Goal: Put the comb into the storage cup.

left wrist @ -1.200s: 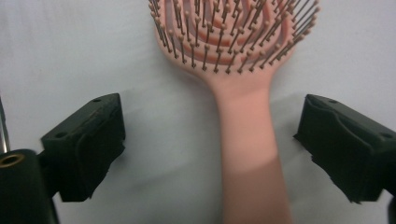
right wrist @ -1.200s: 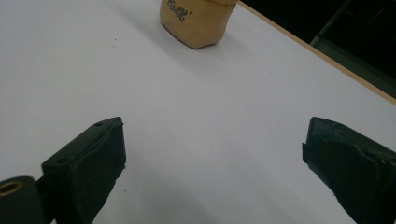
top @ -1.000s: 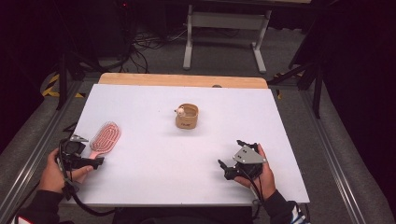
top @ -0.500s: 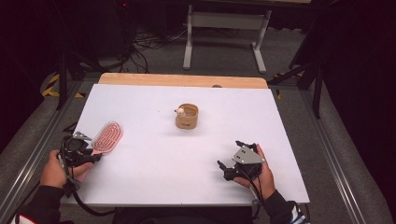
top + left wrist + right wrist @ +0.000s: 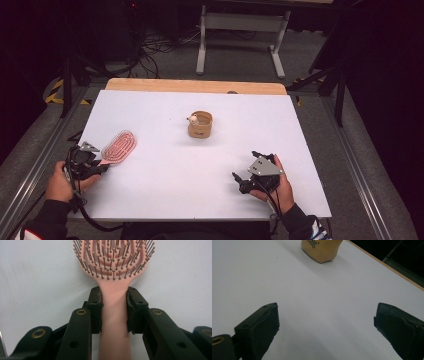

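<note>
A pink hairbrush is at the table's left, bristles up, with its head pointing away from the person. My left gripper is shut on its handle. In the left gripper view both black jaws press the handle just below the bristled head, around my left gripper. My right gripper rests near the front right of the table and is open. In the right gripper view its jaws stand wide apart with bare table between them, at my right gripper. A tan cup-like holder stands mid-table, and the holder lies ahead of the right jaws.
The white tabletop has a wooden strip along its far edge. Metal rails run along both sides of the table. Cables and a grey stand are on the floor beyond it.
The brush head has shifted slightly to the right and tilted with the left gripper on its handle. The right gripper has stayed where it was.
</note>
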